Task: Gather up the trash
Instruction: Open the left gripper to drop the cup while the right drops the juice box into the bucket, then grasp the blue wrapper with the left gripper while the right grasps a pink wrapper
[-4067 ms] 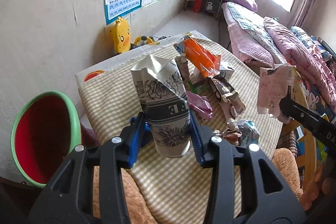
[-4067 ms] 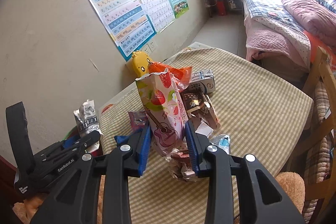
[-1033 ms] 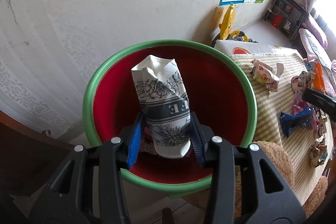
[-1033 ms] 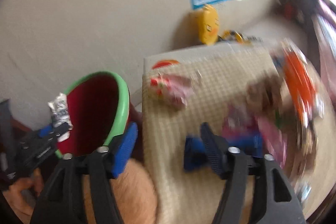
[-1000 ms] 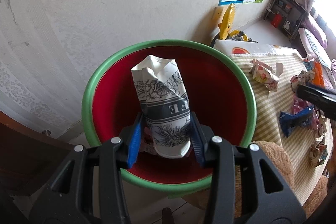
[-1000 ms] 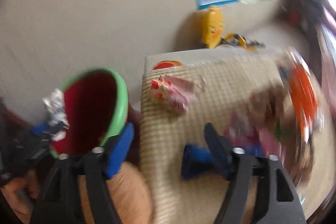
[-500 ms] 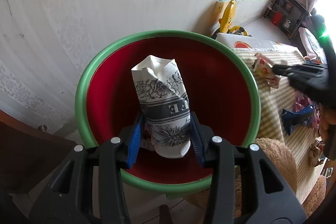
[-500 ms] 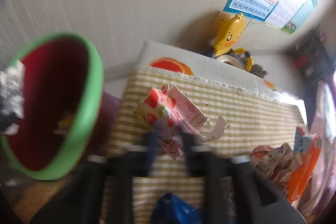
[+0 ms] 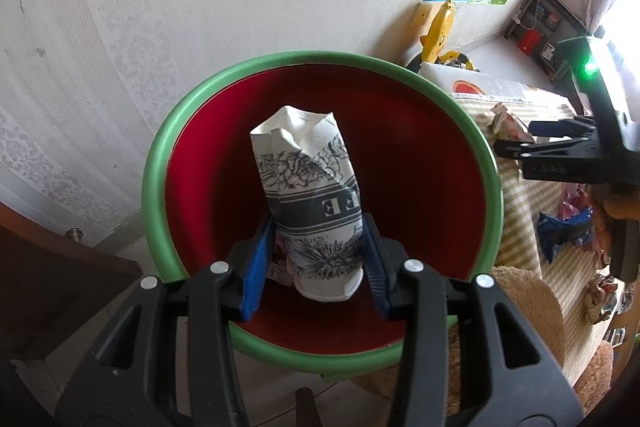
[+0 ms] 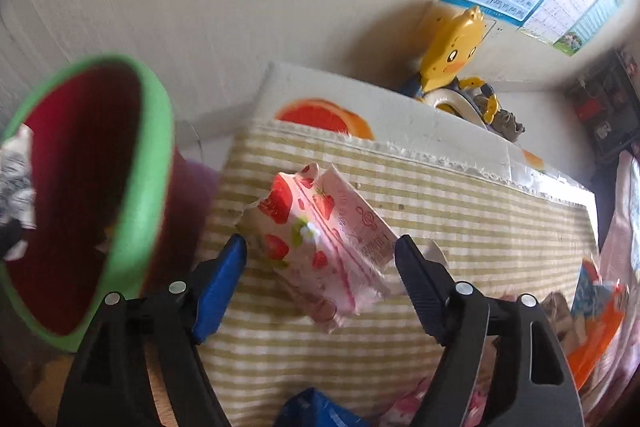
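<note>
My left gripper (image 9: 316, 259) is shut on a crushed white paper cup with black flower print (image 9: 310, 203), held over the mouth of a red bin with a green rim (image 9: 160, 155). The bin also shows at the left of the right wrist view (image 10: 154, 155), with the cup at its edge (image 10: 14, 171). My right gripper (image 10: 320, 267) is open, its fingers on either side of a pink strawberry wrapper (image 10: 324, 243) lying on the checked tablecloth (image 10: 460, 207). The right gripper also shows in the left wrist view (image 9: 560, 147).
More wrappers lie on the table: a blue one (image 9: 564, 231), an orange one (image 10: 596, 323) and a blue one at the bottom (image 10: 316, 411). A yellow duck toy (image 10: 456, 47) stands by the wall. A furry brown cushion (image 9: 524, 307) lies beside the bin.
My right gripper moved in over the strawberry wrapper and now straddles it, open. My left gripper kept the cup over the bin, shifting only slightly.
</note>
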Demonstrator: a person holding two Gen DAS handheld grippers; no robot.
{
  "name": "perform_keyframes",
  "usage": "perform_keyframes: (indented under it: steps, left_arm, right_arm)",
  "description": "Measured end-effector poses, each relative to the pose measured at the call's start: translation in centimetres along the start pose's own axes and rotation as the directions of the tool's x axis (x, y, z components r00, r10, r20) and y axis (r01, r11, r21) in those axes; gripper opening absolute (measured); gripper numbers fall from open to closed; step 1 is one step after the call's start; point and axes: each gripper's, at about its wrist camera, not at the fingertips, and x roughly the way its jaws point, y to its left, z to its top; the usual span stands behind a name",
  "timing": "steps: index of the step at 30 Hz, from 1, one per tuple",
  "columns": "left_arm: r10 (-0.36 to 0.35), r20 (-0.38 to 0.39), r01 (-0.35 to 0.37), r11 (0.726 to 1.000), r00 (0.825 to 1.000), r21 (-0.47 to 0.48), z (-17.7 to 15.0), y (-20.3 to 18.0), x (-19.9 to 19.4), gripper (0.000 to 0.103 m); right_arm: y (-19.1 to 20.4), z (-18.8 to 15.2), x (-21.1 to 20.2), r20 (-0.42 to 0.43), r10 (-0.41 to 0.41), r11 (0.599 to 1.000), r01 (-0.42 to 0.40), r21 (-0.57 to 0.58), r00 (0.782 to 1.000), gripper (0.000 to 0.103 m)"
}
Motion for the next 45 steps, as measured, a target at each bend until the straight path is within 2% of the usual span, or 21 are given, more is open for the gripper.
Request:
perform_keyframes:
  steps: [1,2,5,7,8,10,13,18,19,20,22,24,27,30,33,34,36,38,40,43,45]
  left_arm:
    - [-0.001,-0.002,0.001,1.0,1.0,0.0,0.0,0.0,0.0,0.041]
    - [-0.002,-0.003,0.002,1.0,1.0,0.0,-0.1,0.1,0.1,0.041]
    - [-0.002,-0.009,0.002,1.0,1.0,-0.003,-0.1,0.1,0.4,0.041]
    - [-0.004,-0.013,0.004,1.0,1.0,-0.002,0.0,0.2,0.6,0.041]
    - [-0.004,-0.013,0.003,1.0,1.0,-0.001,-0.1,0.2,0.6,0.041]
    - [0.001,-0.013,-0.001,1.0,1.0,-0.004,0.0,0.4,0.6,0.041]
    - [0.008,-0.017,-0.008,1.0,1.0,-0.012,0.2,0.6,0.8,0.041]
    - [0.027,-0.006,-0.028,0.999,1.0,-0.017,0.4,0.8,0.4,0.043]
    - [0.036,-0.004,-0.036,0.999,0.999,-0.022,0.4,0.9,0.2,0.055]
    - [0.04,0.005,-0.04,0.999,0.999,-0.03,0.5,1.0,0.0,0.067]
    - [0.037,0.026,-0.036,0.998,0.999,-0.044,0.6,1.1,-0.7,0.071]
    - [0.042,0.034,-0.041,0.998,0.999,-0.039,0.7,1.0,-1.1,0.073]
    - [0.041,0.042,-0.04,0.999,0.998,-0.031,0.8,0.6,-1.6,0.073]
    - [0.03,0.046,-0.03,1.0,0.999,-0.005,0.7,-0.5,-2.0,0.073]
    - [0.012,0.056,-0.014,0.999,0.998,0.035,0.7,-2.1,-2.6,0.073]
    - [0.005,0.062,-0.008,0.999,0.998,0.05,0.7,-2.8,-2.8,0.073]
    - [-0.006,0.068,0.001,0.997,0.998,0.077,0.6,-4.0,-3.0,0.073]
    - [-0.022,0.07,0.014,0.994,0.997,0.105,0.4,-5.4,-3.3,0.073]
    - [-0.038,0.075,0.027,0.989,0.996,0.144,0.2,-6.9,-3.7,0.073]
    - [-0.063,0.076,0.046,0.978,0.995,0.203,-0.4,-9.2,-4.3,0.073]
    - [-0.077,0.074,0.058,0.97,0.994,0.237,-0.7,-10.6,-4.8,0.073]
  right_arm:
    - [-0.2,0.0,-0.2,0.018,-0.012,1.0,0.012,0.01,1.0,0.061]
    - [-0.4,0.0,-0.5,0.029,-0.012,1.0,0.011,0.025,1.0,0.044]
    - [-1.2,-0.2,-1.3,0.05,0.021,0.997,-0.025,0.079,0.999,0.034]
    - [-1.7,-0.5,-2.4,0.078,0.04,0.992,-0.049,0.119,0.996,0.032]
    - [-1.9,-0.8,-3.3,0.101,0.069,0.985,-0.084,0.153,0.992,0.032]
    - [-1.8,-1.0,-5.4,0.165,0.169,0.954,-0.203,0.22,0.972,0.031]
    - [0.2,-1.2,-8.8,0.258,0.32,0.894,-0.381,0.235,0.912,0.031]
    - [4.1,-0.6,-11.1,0.298,0.466,0.831,-0.528,0.177,0.833,0.033]
    - [4.6,-0.6,-11.3,0.298,0.471,0.827,-0.533,0.18,0.83,0.035]
    - [5.1,-0.4,-11.4,0.302,0.473,0.824,-0.537,0.182,0.828,0.043]
    - [5.2,-0.4,-12.0,0.325,0.477,0.812,-0.551,0.195,0.817,0.049]
    - [4.8,-0.6,-12.3,0.342,0.478,0.799,-0.562,0.214,0.809,0.049]
    - [4.0,-2.9,-13.3,0.368,0.471,0.776,-0.575,0.259,0.802,0.052]
    - [2.1,-5.7,-13.5,0.383,0.429,0.775,-0.551,0.311,0.818,0.053]
    - [-0.2,-10.1,-14.1,0.376,0.345,0.788,-0.483,0.382,0.86,0.054]
    - [-1.6,-12.1,-14.0,0.36,0.302,0.793,-0.443,0.419,0.882,0.055]
    - [-3.6,-14.2,-13.7,0.335,0.236,0.802,-0.377,0.464,0.912,0.057]
    - [-6.6,-16.8,-13.2,0.283,0.121,0.815,-0.258,0.52,0.951,0.057]
    - [-9.3,-18.3,-12.1,0.215,0.045,0.812,-0.161,0.561,0.976,0.058]
    - [-12.3,-19.5,-9.8,0.158,0.071,0.774,-0.154,0.615,0.985,0.059]
    - [-13.3,-19.2,-8.4,0.12,0.076,0.783,-0.134,0.607,0.99,0.059]
